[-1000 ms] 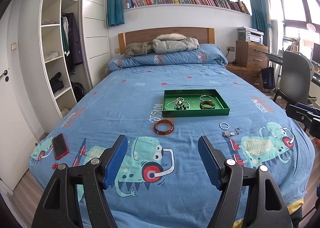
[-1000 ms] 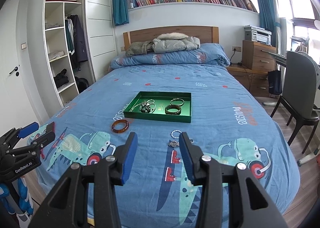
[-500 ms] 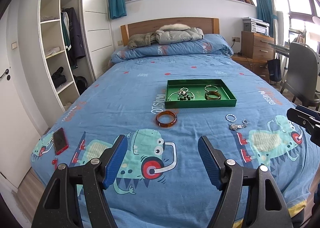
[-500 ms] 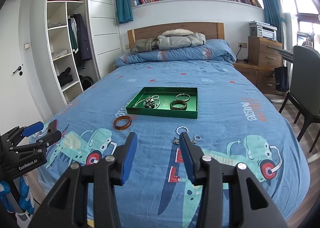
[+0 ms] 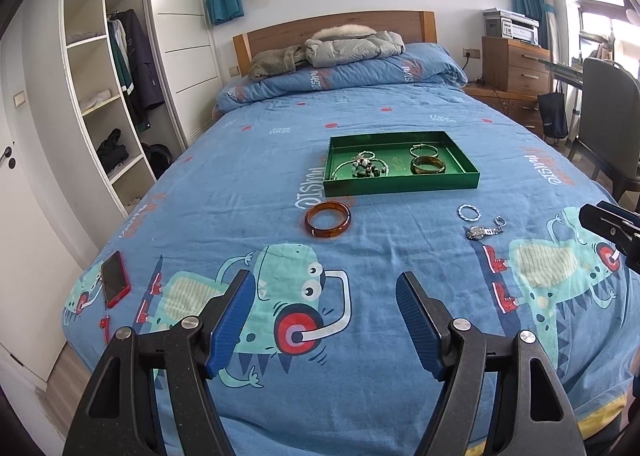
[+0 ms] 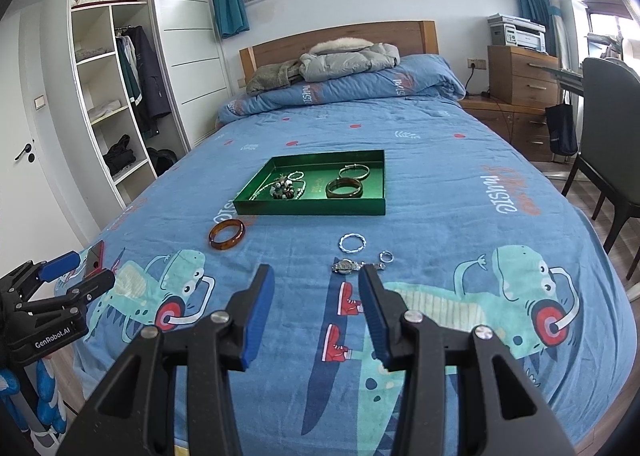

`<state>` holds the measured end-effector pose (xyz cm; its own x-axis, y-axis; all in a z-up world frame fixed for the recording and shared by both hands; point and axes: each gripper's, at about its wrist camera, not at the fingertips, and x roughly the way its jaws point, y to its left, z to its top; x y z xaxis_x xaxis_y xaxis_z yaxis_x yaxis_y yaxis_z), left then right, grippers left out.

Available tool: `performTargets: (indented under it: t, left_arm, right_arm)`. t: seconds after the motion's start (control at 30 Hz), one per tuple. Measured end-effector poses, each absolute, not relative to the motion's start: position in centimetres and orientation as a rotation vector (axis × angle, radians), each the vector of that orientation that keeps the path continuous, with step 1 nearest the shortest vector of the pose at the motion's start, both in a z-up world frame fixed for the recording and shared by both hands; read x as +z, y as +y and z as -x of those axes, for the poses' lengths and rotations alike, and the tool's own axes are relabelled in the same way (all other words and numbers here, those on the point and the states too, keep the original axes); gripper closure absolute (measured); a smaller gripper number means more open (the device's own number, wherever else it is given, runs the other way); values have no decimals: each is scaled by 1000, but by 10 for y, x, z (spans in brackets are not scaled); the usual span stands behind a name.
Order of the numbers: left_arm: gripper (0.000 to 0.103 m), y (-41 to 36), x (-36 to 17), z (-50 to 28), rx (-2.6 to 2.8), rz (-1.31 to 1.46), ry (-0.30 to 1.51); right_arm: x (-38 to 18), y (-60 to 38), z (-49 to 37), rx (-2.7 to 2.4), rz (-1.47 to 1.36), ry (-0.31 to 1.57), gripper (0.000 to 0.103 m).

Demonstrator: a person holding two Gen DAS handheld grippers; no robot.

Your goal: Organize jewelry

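Left wrist view: the left gripper [image 5: 324, 320] hangs above the blue bedspread [image 5: 256, 183] with its fingers [image 5: 230, 320] spread wide and nothing between them; ahead lies the amber bangle [image 5: 328, 219] on the bedspread, just in front of the green tray [image 5: 400, 183]; the tray holds a beaded necklace [image 5: 366, 167], a thin silver bangle [image 5: 424, 150] and a dark bangle [image 5: 427, 165]; to the right of the amber bangle, well apart from it, lie a twisted silver ring [image 5: 469, 211], a wristwatch [image 5: 482, 232] and a small ring [image 5: 499, 221]; a red phone [image 5: 115, 279] rests near the bed's left edge.

Right wrist view: the right gripper [image 6: 316, 316] has its fingers [image 6: 260, 316] parted about halfway — released, gripping nothing; the wristwatch [image 6: 346, 266] lies on the bedspread just beyond the fingertips, with the twisted silver ring [image 6: 353, 243] behind it and the small ring [image 6: 386, 256] beside; the amber bangle [image 6: 227, 234] sits to the left, near the tray's front corner; the left gripper [image 6: 76, 272] shows at the left edge.
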<state>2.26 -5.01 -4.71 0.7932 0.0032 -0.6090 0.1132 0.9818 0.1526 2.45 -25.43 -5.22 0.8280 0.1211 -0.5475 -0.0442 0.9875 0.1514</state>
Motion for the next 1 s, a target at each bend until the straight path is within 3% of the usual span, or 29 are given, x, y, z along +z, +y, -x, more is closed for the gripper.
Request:
performTargets:
  t: [1.0]
  left_arm:
    - [31,-55,-74,-47,-95,-183,696]
  right_arm:
    - [-81,-263,-49,21,-124,644,61]
